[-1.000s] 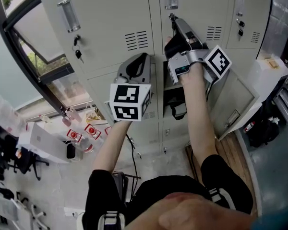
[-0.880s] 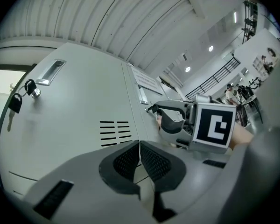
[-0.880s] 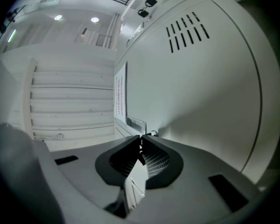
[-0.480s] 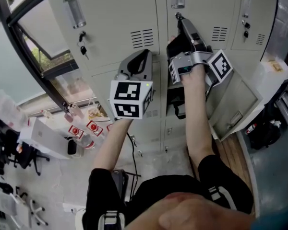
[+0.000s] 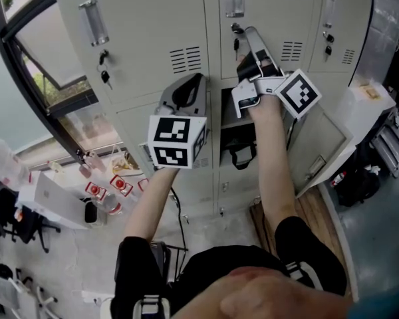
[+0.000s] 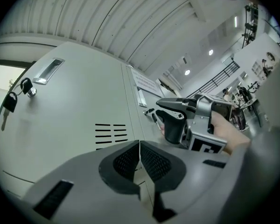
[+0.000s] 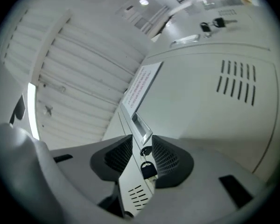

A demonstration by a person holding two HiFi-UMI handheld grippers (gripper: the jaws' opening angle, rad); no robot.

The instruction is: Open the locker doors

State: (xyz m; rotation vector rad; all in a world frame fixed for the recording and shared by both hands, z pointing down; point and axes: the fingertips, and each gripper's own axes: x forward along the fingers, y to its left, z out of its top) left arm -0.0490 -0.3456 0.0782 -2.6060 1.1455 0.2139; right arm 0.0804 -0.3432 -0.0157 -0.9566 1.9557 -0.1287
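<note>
My right gripper (image 7: 142,140) has its jaws apart. They have just been opening, and the pads stand clear on either side of the key (image 7: 148,171), whose black head hangs from the lock (image 7: 145,150) between them. I hold nothing.

Just past the lock, ahead of my tips, is the recessed pull (image 7: 139,127) of the upper middle door (image 5: 272,18). That door looks flush with its neighbours, so I judge it closed.

Below my wrist the lower middle locker is already done. Its door (image 5: 322,145) is swung wide to my right, and something dark sits inside.

Off to my left, my left gripper (image 6: 140,146) hangs in front of the lockers with its jaws pressed together on nothing. Beyond it, the upper left door (image 5: 146,25) is closed, and its own key (image 5: 105,77) dangles there.

I read this as the gap between working the key and pulling the door. The next move calls for shifting my tips from the key up to the recessed pull, or hooking a jaw behind the door's edge. I would then draw the door toward me along its swing, keeping clear of the open door below.
</note>
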